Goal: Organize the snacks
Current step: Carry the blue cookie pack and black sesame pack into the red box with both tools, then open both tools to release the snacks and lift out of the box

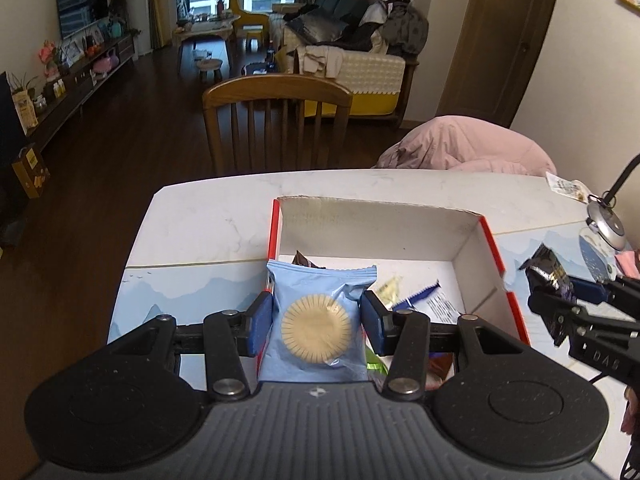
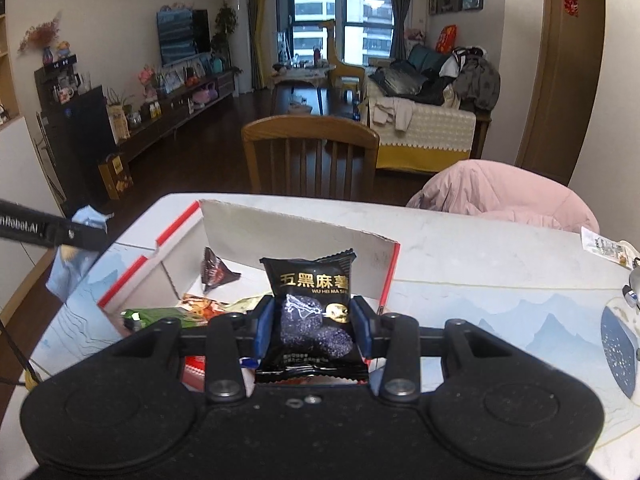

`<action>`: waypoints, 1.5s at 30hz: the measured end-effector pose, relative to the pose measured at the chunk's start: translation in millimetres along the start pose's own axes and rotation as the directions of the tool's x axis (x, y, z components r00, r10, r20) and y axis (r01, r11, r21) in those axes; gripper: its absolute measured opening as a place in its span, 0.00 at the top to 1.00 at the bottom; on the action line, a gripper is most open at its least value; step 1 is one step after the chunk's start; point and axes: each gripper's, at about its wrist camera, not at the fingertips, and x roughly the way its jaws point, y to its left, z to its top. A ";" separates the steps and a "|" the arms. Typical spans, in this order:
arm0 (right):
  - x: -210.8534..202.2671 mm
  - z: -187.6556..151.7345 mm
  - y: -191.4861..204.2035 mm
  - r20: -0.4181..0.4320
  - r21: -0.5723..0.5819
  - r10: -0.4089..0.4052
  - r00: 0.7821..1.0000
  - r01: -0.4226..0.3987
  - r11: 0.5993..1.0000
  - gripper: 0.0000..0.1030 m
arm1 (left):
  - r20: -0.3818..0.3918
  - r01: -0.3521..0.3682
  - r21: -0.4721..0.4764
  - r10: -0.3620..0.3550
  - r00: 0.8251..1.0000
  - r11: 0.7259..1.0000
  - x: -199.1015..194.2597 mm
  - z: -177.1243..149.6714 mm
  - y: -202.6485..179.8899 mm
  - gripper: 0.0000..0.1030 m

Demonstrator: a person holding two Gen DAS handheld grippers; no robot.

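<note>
Left claw (image 1: 316,322), nearest the lens, is clamped on a blue packet (image 1: 318,320) with a round biscuit printed on it; both blue pads press its sides. Packet stands upright over the near-left corner of the box (image 1: 490,236), at 6 o'clock of the frame.

Box: open cardboard, red-edged, on the tabletop (image 1: 208,216). Loose snack wrappers lie on its floor; a dark one sits at the far left, a blue-and-white one toward 3 o'clock of the packet.

Right claw (image 2: 312,320) is clenched on a black packet (image 2: 312,304) with gold lettering, held upright over the box's near-right edge. From the left wrist view it shows at 3 o'clock, just outside the box's right wall.

Chair (image 1: 276,120) stands beyond the tabletop at 12 o'clock. Pink coat (image 1: 472,148) lies at 2 o'clock.
</note>
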 end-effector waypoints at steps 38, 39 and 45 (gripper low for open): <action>91.9 -5.6 12.1 -0.216 -0.077 0.044 0.975 -0.062 0.995 0.60 | -0.267 0.003 0.167 0.043 0.963 0.986 113.2 4.4 -26.9 0.53; 91.1 -5.7 12.0 -0.216 -0.073 0.043 0.975 -0.060 0.996 0.59 | -0.264 0.002 0.171 0.043 0.963 0.985 112.0 3.1 -27.3 0.53; 78.0 -4.0 11.3 -0.190 -0.049 0.048 0.981 -0.058 0.997 0.55 | -0.238 -0.003 0.155 0.040 0.970 0.988 98.0 0.5 -24.4 0.49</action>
